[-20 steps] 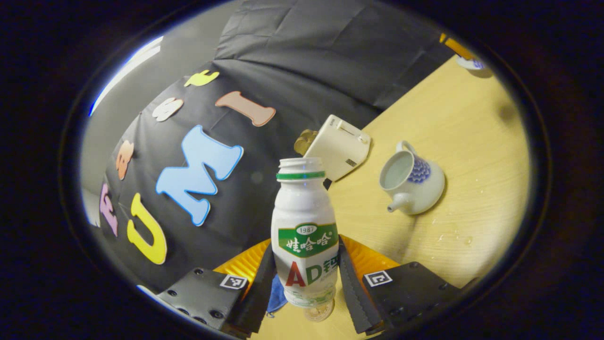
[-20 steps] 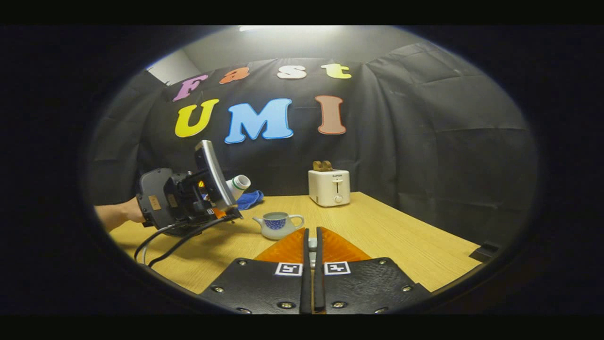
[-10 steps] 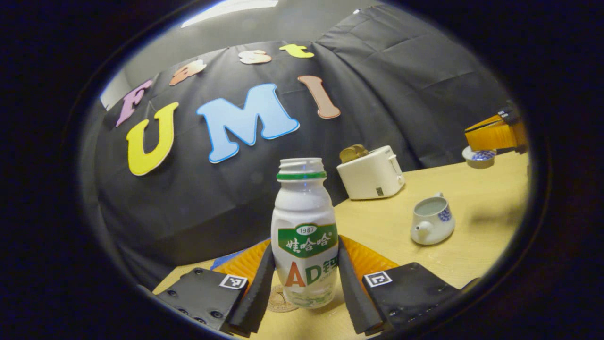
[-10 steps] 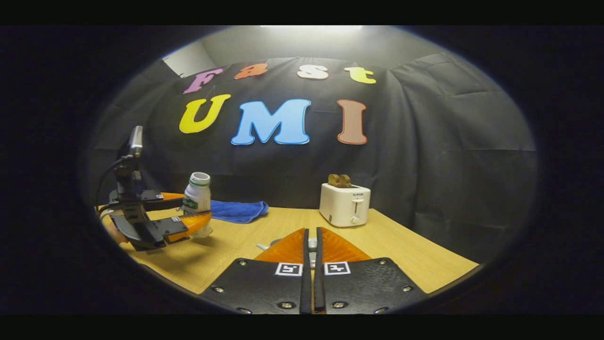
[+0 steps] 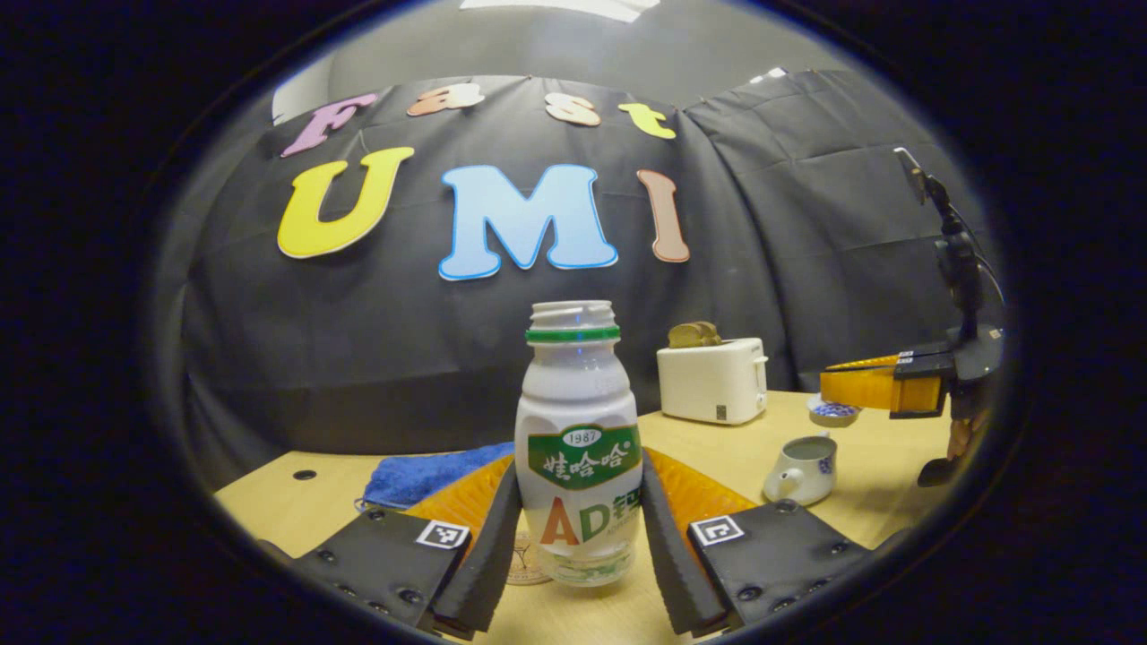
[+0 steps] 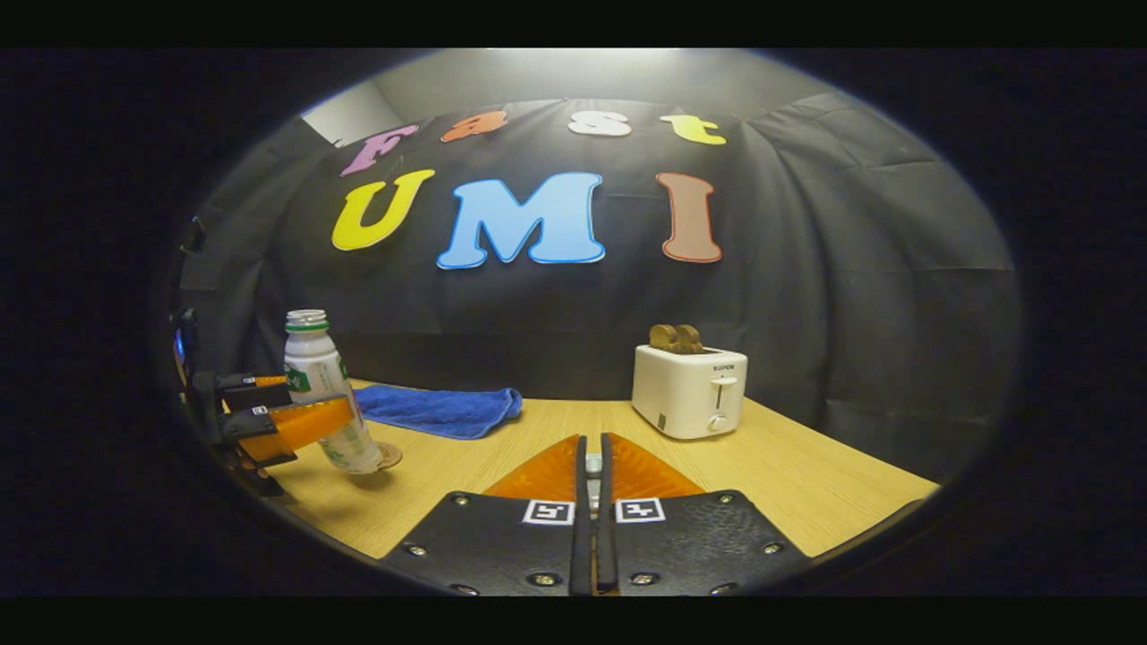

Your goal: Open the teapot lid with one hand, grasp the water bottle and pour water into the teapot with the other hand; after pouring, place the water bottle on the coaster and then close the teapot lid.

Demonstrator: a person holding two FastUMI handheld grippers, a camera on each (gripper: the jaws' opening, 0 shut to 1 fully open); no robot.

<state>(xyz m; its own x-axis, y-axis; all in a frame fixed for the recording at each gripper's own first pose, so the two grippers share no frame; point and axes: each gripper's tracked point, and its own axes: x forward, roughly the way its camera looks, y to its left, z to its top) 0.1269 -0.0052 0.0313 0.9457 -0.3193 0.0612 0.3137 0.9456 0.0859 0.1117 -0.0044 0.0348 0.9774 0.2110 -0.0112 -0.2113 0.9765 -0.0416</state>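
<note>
Water bottle (image 5: 578, 448) showing white with green neck band and label; teapot (image 5: 804, 468) showing white with blue pattern; towel (image 6: 439, 408) showing blue; toaster (image 6: 688, 390) showing white; worktop (image 6: 789, 475) showing pale wood grain.

Left gripper (image 5: 578, 537): level, low over table, fingers clamped. Right gripper (image 6: 591, 466): level, raised at right, fingers nearly together.

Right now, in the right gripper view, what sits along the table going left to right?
left gripper → water bottle on the coaster → blue cloth → toaster
</note>
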